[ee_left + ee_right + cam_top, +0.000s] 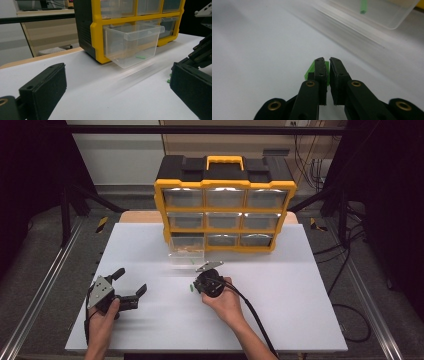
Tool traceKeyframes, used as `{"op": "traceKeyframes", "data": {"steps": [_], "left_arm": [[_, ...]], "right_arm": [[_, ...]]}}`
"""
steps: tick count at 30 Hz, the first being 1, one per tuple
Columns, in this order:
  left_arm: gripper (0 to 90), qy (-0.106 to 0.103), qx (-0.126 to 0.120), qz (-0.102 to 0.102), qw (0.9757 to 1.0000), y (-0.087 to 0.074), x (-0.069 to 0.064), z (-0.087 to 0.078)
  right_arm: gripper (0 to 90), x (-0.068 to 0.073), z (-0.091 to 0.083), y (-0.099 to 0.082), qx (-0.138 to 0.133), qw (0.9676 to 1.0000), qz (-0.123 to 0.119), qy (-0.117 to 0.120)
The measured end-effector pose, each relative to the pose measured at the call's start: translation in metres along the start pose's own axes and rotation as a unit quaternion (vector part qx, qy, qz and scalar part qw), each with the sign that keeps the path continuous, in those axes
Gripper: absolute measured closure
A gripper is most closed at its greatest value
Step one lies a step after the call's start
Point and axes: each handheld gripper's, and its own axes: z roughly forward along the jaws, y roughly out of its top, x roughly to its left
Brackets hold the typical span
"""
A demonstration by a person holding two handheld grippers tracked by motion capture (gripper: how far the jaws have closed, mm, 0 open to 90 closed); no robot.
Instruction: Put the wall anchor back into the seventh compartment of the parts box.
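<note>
Right gripper (pixel 328 62), jaws nearly together, down at a green piece (pixel 310 70) on the white table (pixel 300 290); grip uncertain. Left gripper (pixel 131 287) spread wide, empty. Through its view: another green piece (pixel 140 57) inside the pulled-out clear drawer (pixel 132 45) of the yellow organizer (pixel 225 205).

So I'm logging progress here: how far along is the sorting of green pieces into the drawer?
Done: the clear drawer is pulled out, one green piece inside. In hand: the right gripper, jaws nearly closed at a green piece on the table. Left: dropping it in; the left gripper is open.
</note>
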Motion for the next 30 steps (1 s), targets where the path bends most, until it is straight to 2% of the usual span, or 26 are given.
{"op": "traceKeyframes", "data": {"steps": [6,10,17,30], "left_arm": [[1.0,0.001,-0.003,-0.002,1.0000,0.000,0.001,-0.001],[1.0,0.000,-0.002,-0.002,1.0000,0.000,0.000,-0.001],[1.0,0.000,-0.002,-0.002,1.0000,0.000,0.000,-0.001],[1.0,-0.003,-0.001,0.001,1.0000,0.000,-0.001,0.000]], "right_arm": [[84.7,-0.008,-0.018,0.001,-0.048,0.9988,0.012,0.003],[84.8,-0.011,-0.031,0.003,-0.080,0.9967,0.016,0.001],[84.8,-0.018,-0.047,0.010,-0.121,0.9924,0.021,-0.008],[84.7,-0.021,-0.056,0.032,-0.148,0.9887,0.018,-0.014]]}}
